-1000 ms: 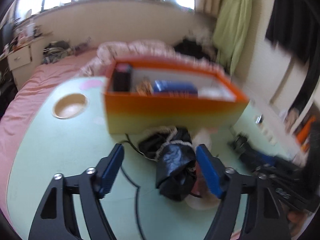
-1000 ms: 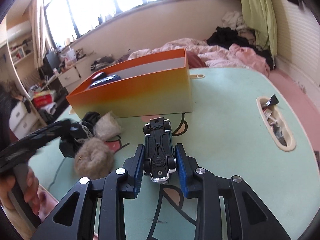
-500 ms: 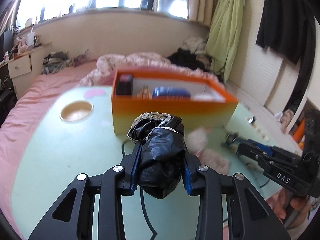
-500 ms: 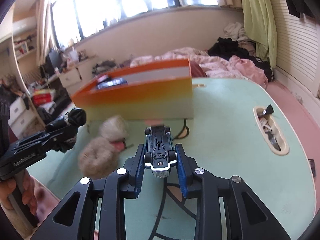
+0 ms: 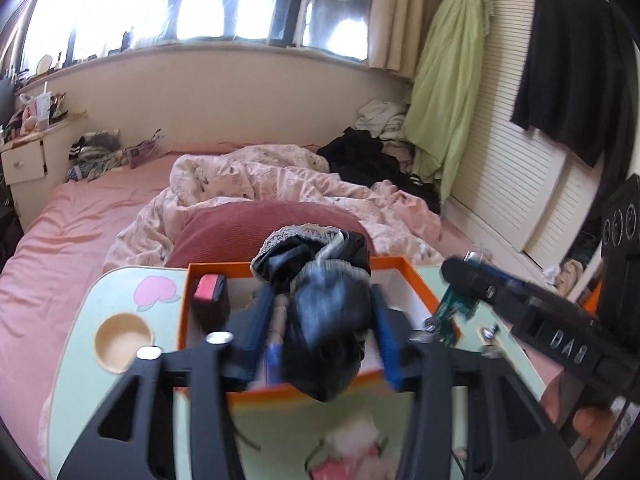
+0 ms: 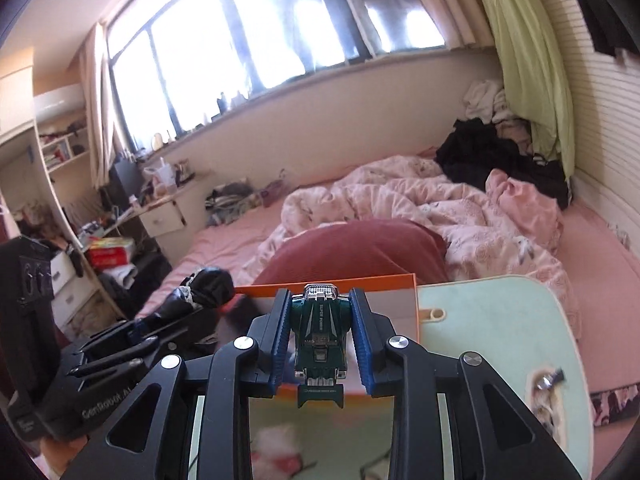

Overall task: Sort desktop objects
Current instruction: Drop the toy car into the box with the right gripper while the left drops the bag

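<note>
While both tools are hanging over the orange box (image 5: 416,280), the left tool (image 5: 320,334) is carrying a black lace-trimmed bundle (image 5: 324,320) between jaws that have just been widening; whether the pads are still pressing it cannot be told. The right tool (image 6: 320,338) is gripping a green toy car (image 6: 319,330), jaws narrow, nose toward 12 o'clock. The box is sitting on the pale green desk (image 6: 500,320), a fluffy object (image 5: 352,440) lying at its 6 o'clock side.
</note>
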`<state>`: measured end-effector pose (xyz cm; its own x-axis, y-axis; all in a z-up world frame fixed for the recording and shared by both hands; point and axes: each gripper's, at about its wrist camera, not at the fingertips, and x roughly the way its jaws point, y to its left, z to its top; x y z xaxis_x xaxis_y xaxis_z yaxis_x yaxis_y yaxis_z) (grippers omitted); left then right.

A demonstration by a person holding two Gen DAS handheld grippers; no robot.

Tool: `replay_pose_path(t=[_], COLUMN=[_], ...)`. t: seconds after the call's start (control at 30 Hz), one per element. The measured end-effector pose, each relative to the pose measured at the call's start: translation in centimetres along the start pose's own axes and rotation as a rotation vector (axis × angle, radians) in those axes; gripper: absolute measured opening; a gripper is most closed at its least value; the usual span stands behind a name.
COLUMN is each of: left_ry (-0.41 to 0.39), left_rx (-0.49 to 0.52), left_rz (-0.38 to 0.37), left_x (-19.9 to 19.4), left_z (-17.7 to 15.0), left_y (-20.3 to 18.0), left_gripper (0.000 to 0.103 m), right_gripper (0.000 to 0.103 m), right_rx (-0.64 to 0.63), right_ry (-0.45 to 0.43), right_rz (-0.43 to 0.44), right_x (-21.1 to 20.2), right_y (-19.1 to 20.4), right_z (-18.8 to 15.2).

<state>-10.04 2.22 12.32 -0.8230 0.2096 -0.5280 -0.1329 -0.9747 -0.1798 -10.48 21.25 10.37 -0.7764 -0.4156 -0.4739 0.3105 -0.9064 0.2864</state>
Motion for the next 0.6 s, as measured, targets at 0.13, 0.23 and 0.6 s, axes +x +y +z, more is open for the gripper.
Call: replay_pose_path(t=[0.13,0.23,0.6], left_ry=[-0.021,-0.039,0.182], left_rx=[-0.053,-0.012,0.056], left_rz=[-0.010,-0.003,0.013], left_x=[0.1,-1.1,-3.1], left_z=[-1.0,-2.0,-10.8], left_y=[0.9,0.5,0.7], left_gripper=[0.056,0.056,0.074], right_gripper=[0.045,0.047,0.075], right_rx=[0.038,-0.002,-0.144], right_ry=[-0.018,-0.045,0.104], right_rz=[0.000,-0.020,-0.097], right_x=[0.1,-1.6,-6.1], right_y=[-1.1,-0.6,2.0], right_z=[-0.8,-1.5,-12.0])
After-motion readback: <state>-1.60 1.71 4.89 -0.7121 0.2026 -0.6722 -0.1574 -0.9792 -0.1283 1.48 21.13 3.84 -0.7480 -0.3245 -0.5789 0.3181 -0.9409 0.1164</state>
